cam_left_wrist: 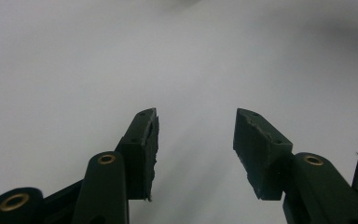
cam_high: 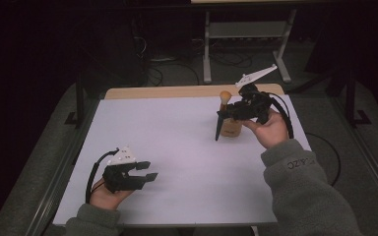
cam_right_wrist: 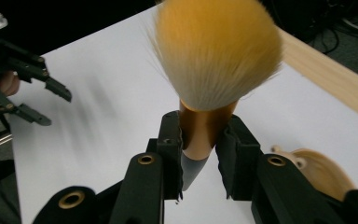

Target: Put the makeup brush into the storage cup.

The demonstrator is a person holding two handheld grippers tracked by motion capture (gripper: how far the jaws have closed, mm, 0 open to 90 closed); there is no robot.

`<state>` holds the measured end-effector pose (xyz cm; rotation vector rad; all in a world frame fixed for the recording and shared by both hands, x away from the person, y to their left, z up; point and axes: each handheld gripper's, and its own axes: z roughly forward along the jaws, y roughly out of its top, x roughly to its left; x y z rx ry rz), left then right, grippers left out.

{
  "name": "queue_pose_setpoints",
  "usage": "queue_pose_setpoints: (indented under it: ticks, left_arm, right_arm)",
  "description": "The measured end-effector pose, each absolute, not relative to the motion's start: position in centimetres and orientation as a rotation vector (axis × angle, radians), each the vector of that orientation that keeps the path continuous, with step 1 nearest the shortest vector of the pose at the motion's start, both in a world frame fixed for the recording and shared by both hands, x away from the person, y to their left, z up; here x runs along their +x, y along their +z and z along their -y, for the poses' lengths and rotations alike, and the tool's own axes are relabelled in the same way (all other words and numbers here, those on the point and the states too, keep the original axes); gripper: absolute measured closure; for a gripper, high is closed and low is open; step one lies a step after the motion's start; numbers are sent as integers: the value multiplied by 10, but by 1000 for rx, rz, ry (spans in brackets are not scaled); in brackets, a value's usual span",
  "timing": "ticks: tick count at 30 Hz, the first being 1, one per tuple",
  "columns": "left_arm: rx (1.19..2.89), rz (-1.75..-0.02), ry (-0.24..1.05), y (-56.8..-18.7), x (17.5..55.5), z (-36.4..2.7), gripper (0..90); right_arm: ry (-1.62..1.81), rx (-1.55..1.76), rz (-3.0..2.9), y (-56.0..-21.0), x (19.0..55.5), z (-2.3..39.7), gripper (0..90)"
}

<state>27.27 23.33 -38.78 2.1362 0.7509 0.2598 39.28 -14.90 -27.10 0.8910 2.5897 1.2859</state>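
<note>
Right gripper (cam_right_wrist: 199, 154): clamping a brush (cam_right_wrist: 214, 70) by its orange collar (bristles up), near the table's (cam_high: 177, 128) far right, beside a wooden holder (cam_right_wrist: 324, 170). Left gripper (cam_left_wrist: 196, 149): hovering, jaws parted, near front left.

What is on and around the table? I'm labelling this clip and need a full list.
Makeup brush: one, orange-tipped white bristles, copper ferrule, held upright at the table's far right.
Wooden holder: one, light wood, under the brush.
Table: one, white top, wooden far edge.
Metal frame: one, grey, on the floor behind.
Cables: several, black, on the floor behind.
Left gripper: one, black, near left, jaws apart.
Right gripper: one, black, clamping the ferrule.
Sleeves: two, grey-green.
</note>
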Motion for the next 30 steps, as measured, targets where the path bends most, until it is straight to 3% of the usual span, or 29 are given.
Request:
queue_pose_setpoints:
  ticks: [30]
  left_arm:
    - [2119, -765, 273, -387, 275, -238, 482]
  right_arm:
    - [1206, 1124, -2426, -248, 454, 186, 706]
